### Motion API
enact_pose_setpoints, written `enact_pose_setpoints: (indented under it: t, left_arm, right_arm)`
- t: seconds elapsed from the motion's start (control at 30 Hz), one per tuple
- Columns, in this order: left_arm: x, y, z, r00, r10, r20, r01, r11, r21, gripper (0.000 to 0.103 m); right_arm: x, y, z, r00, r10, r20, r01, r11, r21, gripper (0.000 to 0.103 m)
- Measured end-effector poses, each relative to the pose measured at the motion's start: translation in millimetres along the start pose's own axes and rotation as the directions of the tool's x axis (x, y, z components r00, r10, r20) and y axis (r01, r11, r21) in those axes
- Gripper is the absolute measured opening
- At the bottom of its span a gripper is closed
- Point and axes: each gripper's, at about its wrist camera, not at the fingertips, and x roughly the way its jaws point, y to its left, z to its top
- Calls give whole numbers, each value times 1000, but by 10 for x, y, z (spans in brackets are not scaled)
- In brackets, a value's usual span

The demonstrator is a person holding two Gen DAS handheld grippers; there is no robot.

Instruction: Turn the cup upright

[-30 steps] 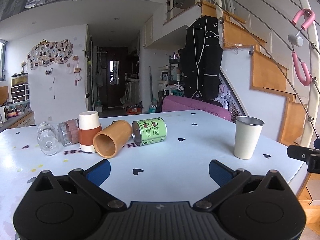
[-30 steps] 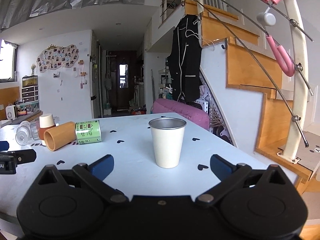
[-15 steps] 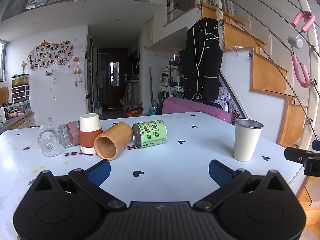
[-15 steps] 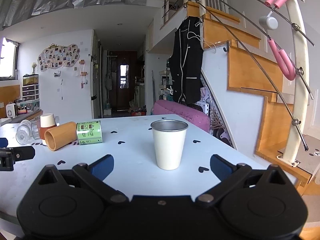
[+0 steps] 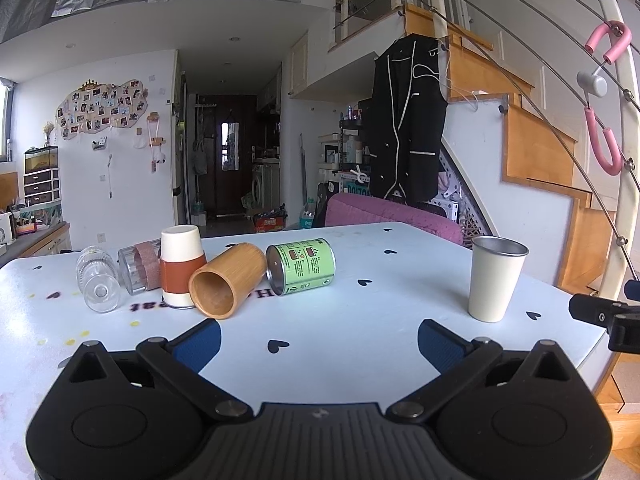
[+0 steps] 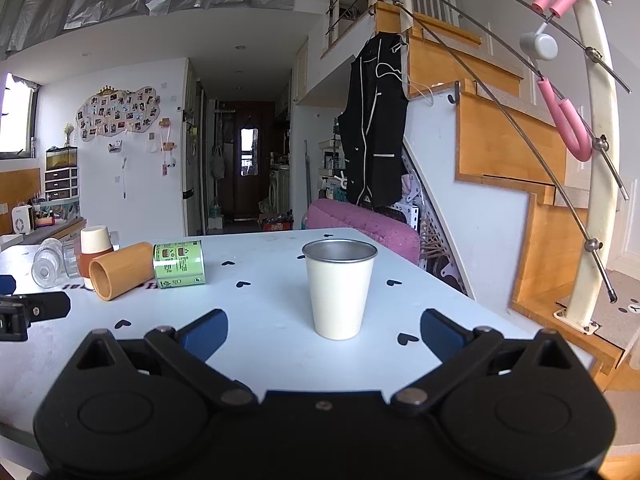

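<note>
A cream metal cup (image 6: 339,288) stands upright on the white table, just ahead of my open, empty right gripper (image 6: 324,330); it also shows at the right of the left wrist view (image 5: 496,278). A bamboo cup (image 5: 226,280) lies on its side, mouth toward me. A green tin (image 5: 301,266) lies on its side beside it. A white cup with an orange sleeve (image 5: 181,265) stands upside down. Two clear glasses (image 5: 98,280) lie on their sides at the left. My left gripper (image 5: 318,342) is open and empty, a way short of the group.
The white table (image 5: 360,320) has black heart marks; its right edge is near the cream cup. A pink chair back (image 5: 392,216) stands behind the table. Wooden stairs with a railing (image 6: 560,160) rise at the right. My right gripper's tip (image 5: 600,312) shows at the right edge.
Both grippers have drawn back slightly from the table objects, which look a little smaller and farther. Nothing on the table has moved.
</note>
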Motion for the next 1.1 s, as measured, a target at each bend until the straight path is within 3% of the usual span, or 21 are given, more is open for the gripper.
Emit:
enact_pose_setpoints:
  t: [1.1]
  left_arm:
    - [3,4,-7,1000,-1,-3,1,1000,-1,103]
  right_arm:
    - [17,0,-4,1000,-6,-10,6,1000,-7,103]
